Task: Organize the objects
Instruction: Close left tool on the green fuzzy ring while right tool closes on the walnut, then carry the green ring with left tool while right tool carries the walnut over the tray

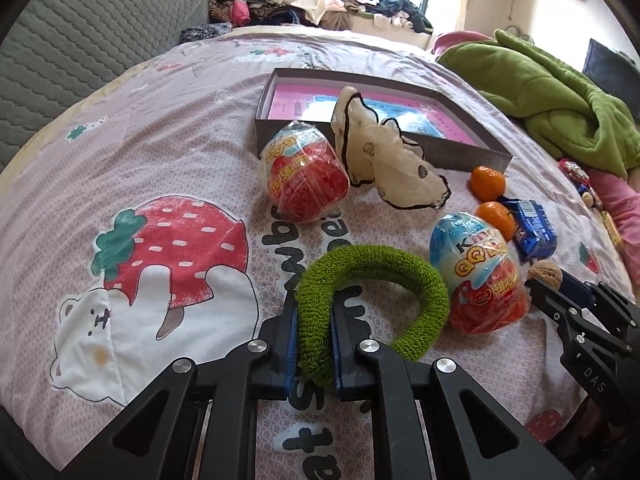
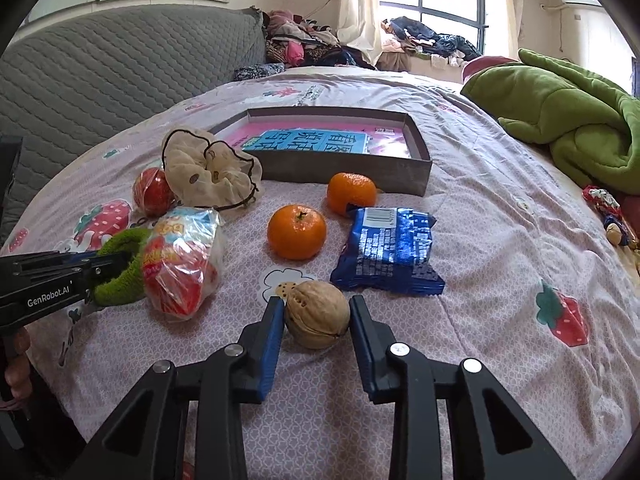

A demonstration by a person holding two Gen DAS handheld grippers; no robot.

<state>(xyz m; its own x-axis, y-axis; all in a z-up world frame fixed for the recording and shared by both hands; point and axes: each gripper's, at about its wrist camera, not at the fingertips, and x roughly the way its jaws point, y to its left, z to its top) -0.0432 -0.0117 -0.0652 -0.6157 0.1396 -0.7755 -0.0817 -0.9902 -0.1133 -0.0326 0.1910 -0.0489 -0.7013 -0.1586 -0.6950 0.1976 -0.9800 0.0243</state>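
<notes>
Left gripper (image 1: pixel 314 344): fuzzy green scrunchie (image 1: pixel 372 280), seemingly looped

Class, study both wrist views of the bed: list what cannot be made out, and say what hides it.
- Left wrist view: the walnut is mostly hidden behind the right gripper.
- Left wrist view: one orange is partly covered by the blue-topped toy egg.
- Right wrist view: the red toy egg sits half behind the cream scrunchie.
- Both views: the small items beside the green blanket are too small and edge-warped to identify.
</notes>
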